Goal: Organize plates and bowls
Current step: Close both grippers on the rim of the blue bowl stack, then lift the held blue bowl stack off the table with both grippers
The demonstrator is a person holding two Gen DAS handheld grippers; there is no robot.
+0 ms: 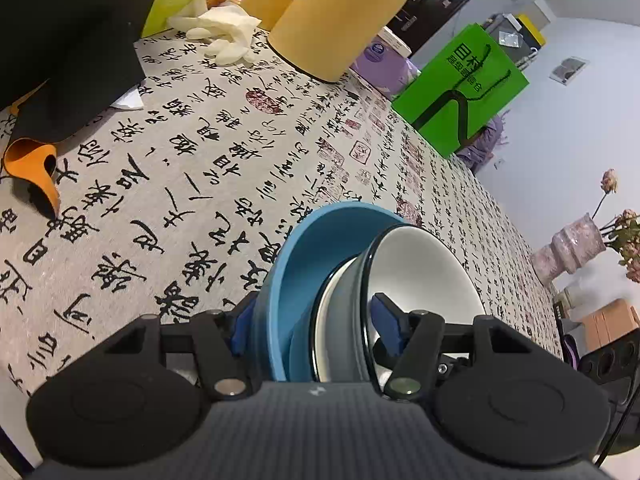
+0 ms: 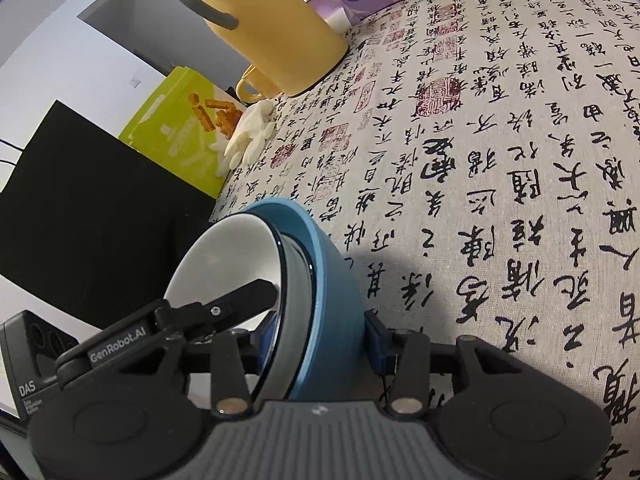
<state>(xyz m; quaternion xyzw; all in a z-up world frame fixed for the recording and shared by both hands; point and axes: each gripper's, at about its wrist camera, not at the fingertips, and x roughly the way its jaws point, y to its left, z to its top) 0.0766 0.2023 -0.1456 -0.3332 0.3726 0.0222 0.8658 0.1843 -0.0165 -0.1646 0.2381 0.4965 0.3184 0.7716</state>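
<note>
A blue bowl (image 1: 296, 264) with a white bowl (image 1: 420, 264), dark-rimmed and grey outside, nested in it is held tilted on edge above the calligraphy tablecloth (image 1: 180, 152). My left gripper (image 1: 312, 322) is shut across both walls, one pad outside the blue bowl and the other inside the white one. In the right wrist view the blue bowl (image 2: 332, 280) and white bowl (image 2: 228, 252) sit in my right gripper (image 2: 320, 338), which is clamped the same way at another spot on the rim. The left gripper's black finger (image 2: 240, 296) reaches into the white bowl there.
At the table's far side stand a tall yellow container (image 1: 344, 16), a yellow mug (image 1: 266, 0), white gloves (image 1: 224, 32), a purple pack (image 1: 380, 64) and a green bag (image 1: 464, 84). A black object (image 1: 60, 40) and an orange piece (image 1: 36, 168) lie left. A vase (image 1: 572, 248) stands right.
</note>
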